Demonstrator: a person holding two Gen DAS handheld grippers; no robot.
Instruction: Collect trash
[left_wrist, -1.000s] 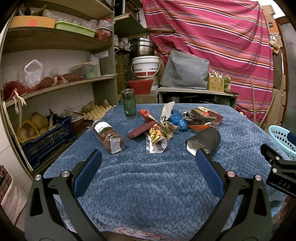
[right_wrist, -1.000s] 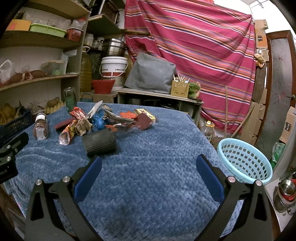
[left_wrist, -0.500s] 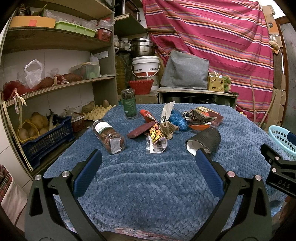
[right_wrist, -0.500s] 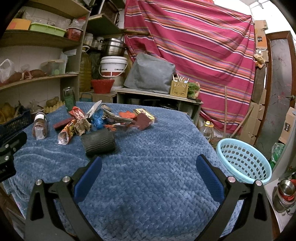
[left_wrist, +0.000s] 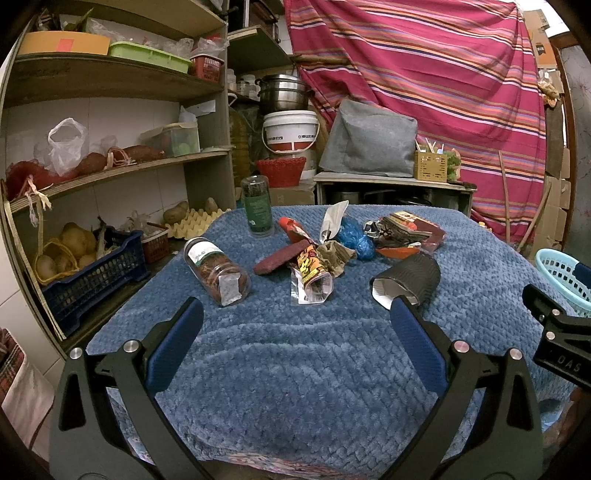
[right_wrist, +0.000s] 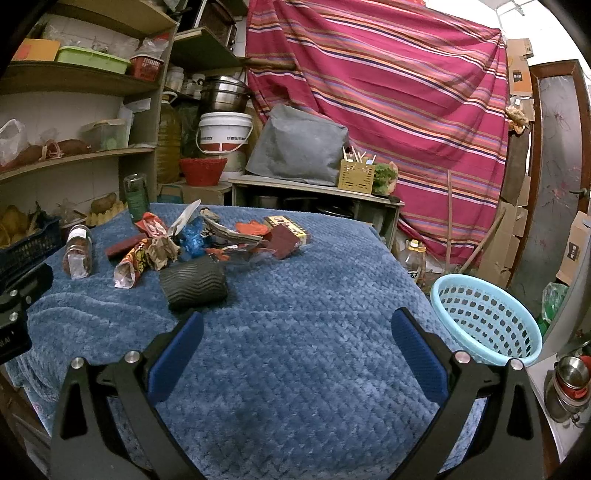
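Both the left gripper (left_wrist: 295, 332) and the right gripper (right_wrist: 297, 334) hover wide and empty over the blue blanket (left_wrist: 295, 369). The trash pile (left_wrist: 332, 243) lies toward its far edge; the basket (right_wrist: 484, 317) stands beyond its right edge.

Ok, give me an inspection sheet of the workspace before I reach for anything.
Surface: blue quilted cloth covers the table.
Job's things: black ribbed cup on its side, snack wrappers, blue crumpled bag, light blue basket beside the table.
Clutter: spice jar lying down, green jar upright.
Grippers: left gripper and right gripper open, holding nothing.
Cables: nothing seen.
Surroundings: shelves, striped curtain.
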